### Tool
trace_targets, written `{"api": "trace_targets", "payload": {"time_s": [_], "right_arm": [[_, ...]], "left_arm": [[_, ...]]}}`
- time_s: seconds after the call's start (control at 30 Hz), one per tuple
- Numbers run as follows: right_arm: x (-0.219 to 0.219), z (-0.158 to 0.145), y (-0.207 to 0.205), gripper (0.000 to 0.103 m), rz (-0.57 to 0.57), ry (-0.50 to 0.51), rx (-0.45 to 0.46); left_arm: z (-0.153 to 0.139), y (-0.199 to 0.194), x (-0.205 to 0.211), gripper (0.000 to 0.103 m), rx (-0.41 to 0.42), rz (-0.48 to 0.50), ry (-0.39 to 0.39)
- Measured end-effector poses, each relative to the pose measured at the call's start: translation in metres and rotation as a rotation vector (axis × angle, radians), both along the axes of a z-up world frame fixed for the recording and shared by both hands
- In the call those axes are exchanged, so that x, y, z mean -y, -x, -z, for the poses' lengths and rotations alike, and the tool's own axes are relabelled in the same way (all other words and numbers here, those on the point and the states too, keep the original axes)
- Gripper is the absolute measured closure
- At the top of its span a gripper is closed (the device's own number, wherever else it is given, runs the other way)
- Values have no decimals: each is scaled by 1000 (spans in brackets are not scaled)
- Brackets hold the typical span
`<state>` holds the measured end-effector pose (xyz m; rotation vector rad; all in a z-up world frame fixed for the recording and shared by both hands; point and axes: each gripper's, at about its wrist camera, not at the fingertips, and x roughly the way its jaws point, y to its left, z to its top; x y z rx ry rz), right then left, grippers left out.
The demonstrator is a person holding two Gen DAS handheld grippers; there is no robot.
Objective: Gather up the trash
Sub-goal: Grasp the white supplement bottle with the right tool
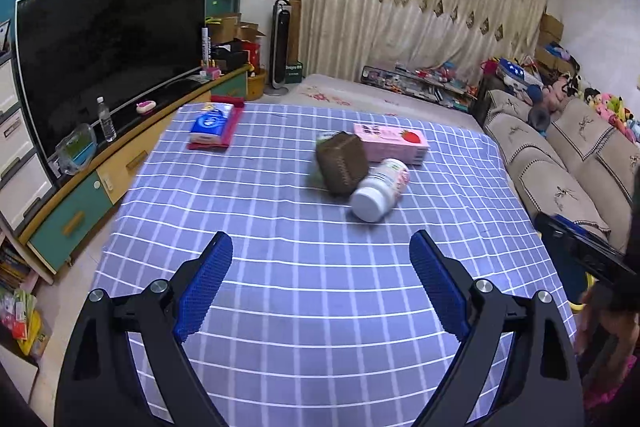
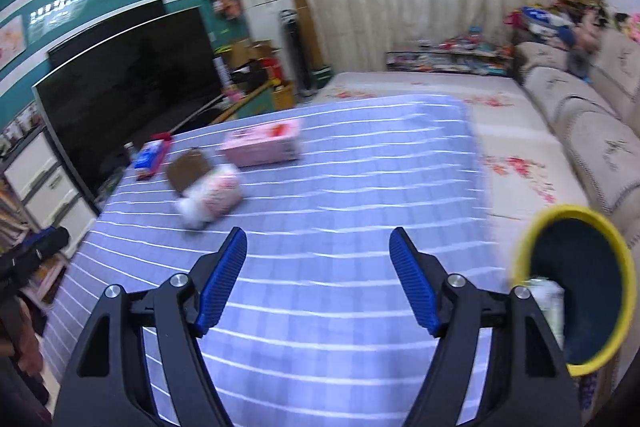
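Your left gripper [image 1: 320, 247]: wide open, empty; bottle [image 1: 380, 193], brown box [image 1: 342, 163], pink carton [image 1: 390, 143] ahead. Your right gripper [image 2: 318, 243]: wide open, empty; bin [image 2: 576, 291] right.

White bottle [image 1: 380, 193], brown carton [image 1: 342, 163], pink box [image 1: 390, 143] lie clustered (touching) on checkered cloth [image 1: 280, 267].

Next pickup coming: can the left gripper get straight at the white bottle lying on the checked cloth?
Probably yes. The left gripper is open and empty, with bare cloth between it and the white bottle. The brown carton touches the bottle's far-left side and may crowd one of the fingers.
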<state>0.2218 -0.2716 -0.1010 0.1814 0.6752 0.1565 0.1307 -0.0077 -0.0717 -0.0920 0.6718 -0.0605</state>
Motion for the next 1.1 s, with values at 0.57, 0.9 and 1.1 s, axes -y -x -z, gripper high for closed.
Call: {"api": "trace_targets", "payload": {"time_s": [0.57, 0.9, 1.1], "right_arm": [[-111, 22, -118, 21, -316, 156, -57], [-117, 45, -136, 11, -376, 184, -61], [-123, 51, -151, 7, -422, 173, -90]], "left_arm": [[15, 5, -19, 14, -47, 27, 55], [16, -7, -1, 14, -55, 50, 28], [20, -11, 7, 14, -67, 63, 24]]}}
